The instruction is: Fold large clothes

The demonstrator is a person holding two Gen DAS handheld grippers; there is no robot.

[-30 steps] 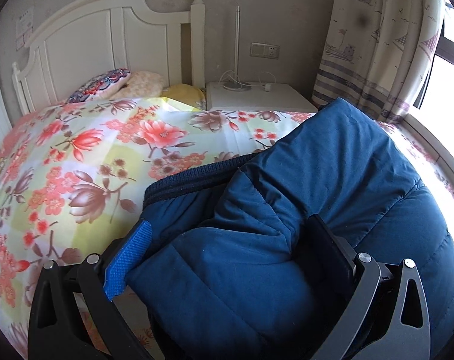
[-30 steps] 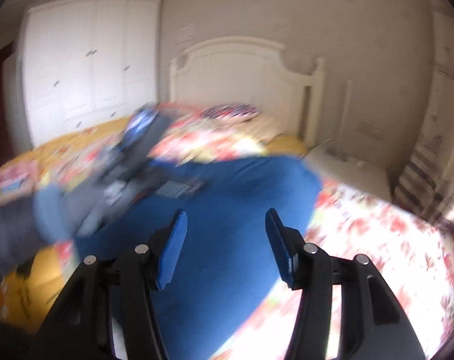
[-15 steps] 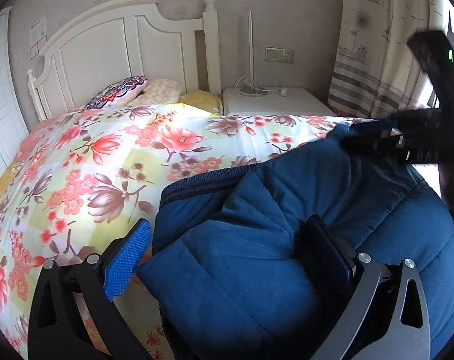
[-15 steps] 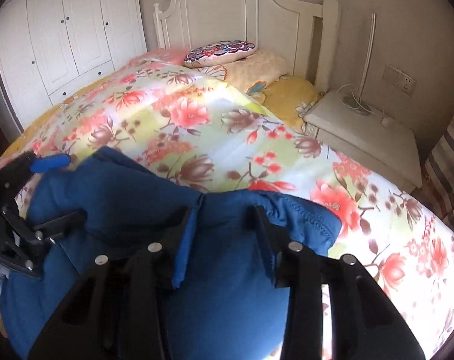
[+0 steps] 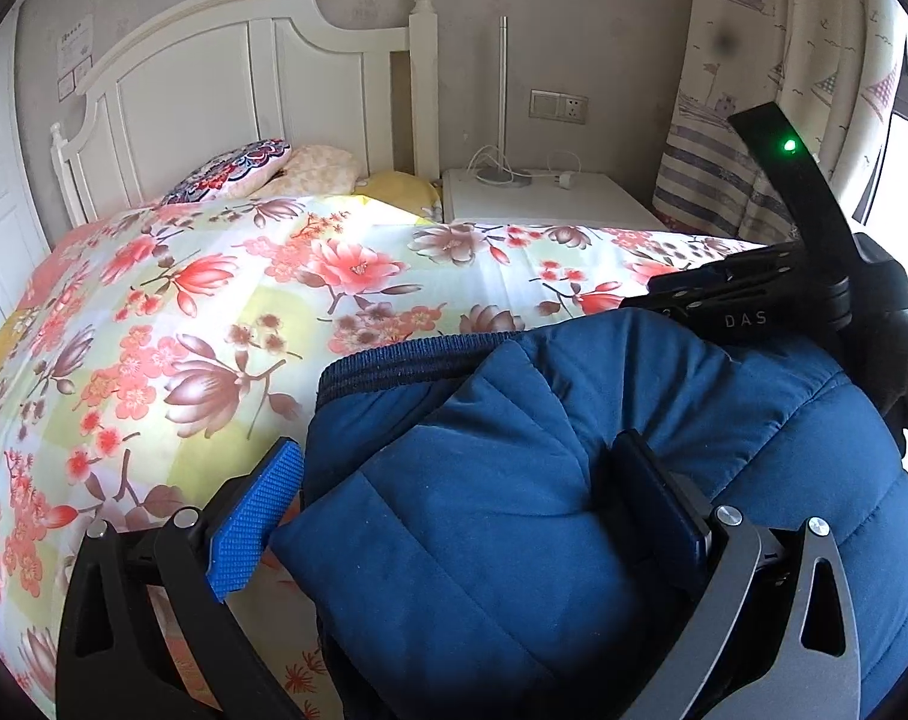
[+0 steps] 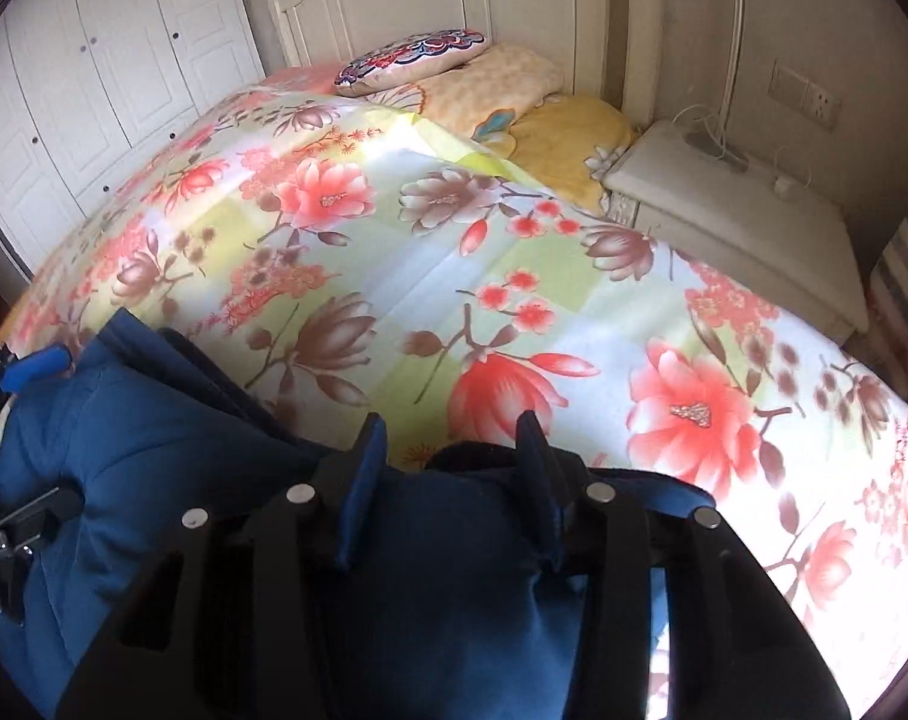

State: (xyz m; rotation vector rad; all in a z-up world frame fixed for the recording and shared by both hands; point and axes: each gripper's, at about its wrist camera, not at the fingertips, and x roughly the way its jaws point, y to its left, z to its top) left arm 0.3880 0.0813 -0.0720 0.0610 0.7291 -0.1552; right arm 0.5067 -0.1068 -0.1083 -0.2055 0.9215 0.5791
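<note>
jacket (image 5: 514, 516) hem beside bare floral quilt (image 5: 225, 312)

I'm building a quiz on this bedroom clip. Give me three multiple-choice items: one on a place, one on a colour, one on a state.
1. Where does the jacket lie?
A. on the nightstand
B. on the bed
C. in the wardrobe

2. What colour is the jacket?
A. red
B. grey
C. blue

3. How is the left gripper placed?
A. shut empty
B. around a jacket fold
C. lifted clear of the jacket

Key:
1 B: the jacket rests on the bed, not on the nightstand.
2 C: its padded fabric is dark blue.
3 B: a thick fold sits between the fingers of the left gripper.
</note>
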